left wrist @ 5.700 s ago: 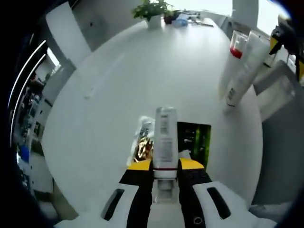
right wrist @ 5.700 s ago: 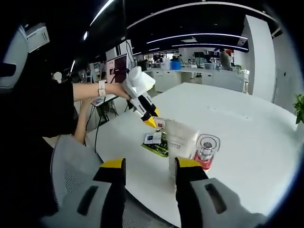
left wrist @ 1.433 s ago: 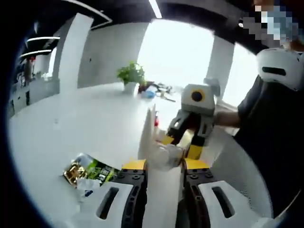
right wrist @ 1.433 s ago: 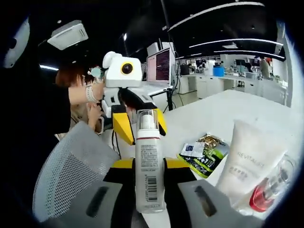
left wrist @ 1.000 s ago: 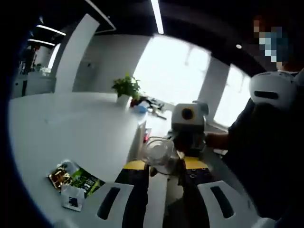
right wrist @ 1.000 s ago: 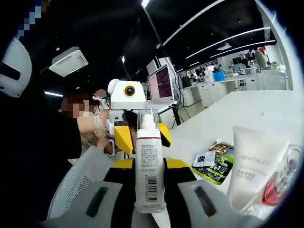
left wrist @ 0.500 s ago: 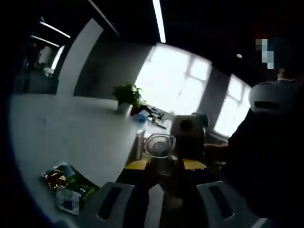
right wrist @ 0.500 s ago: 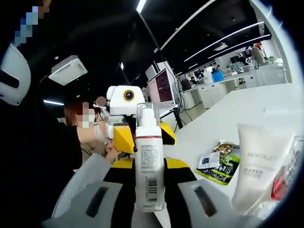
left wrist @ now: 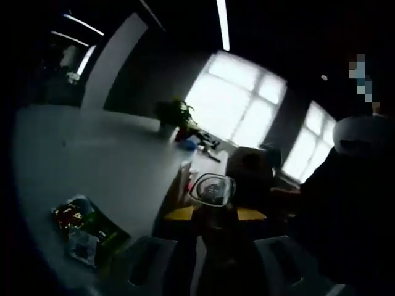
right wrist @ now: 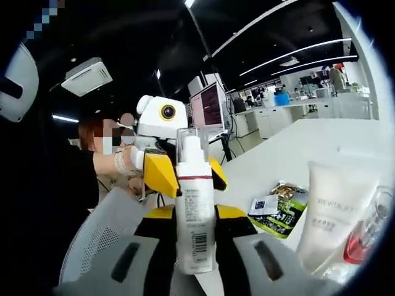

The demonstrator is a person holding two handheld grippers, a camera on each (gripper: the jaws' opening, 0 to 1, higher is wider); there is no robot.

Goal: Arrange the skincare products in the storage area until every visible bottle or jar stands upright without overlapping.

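Right gripper view: the left gripper (right wrist: 185,176), white-bodied with yellow jaws, sits just behind the pump bottle (right wrist: 194,213), its jaws spread to either side of the bottle's clear cap and not visibly pressing on it. The right gripper (right wrist: 194,217) has its jaws closed on the pump bottle, which stands upright above the near edge of the white table (right wrist: 296,148). Right of the bottle, sachets (right wrist: 279,209) lie flat on the table; further right stands a white tube (right wrist: 330,213), and just beside it a clear bottle of red liquid (right wrist: 365,234).

Left gripper view (dim): sachets (left wrist: 83,228) lie left of the bottle's clear cap (left wrist: 212,191), seen end-on between the left gripper's (left wrist: 213,216) yellow tips. A potted plant (left wrist: 176,114) stands far behind.
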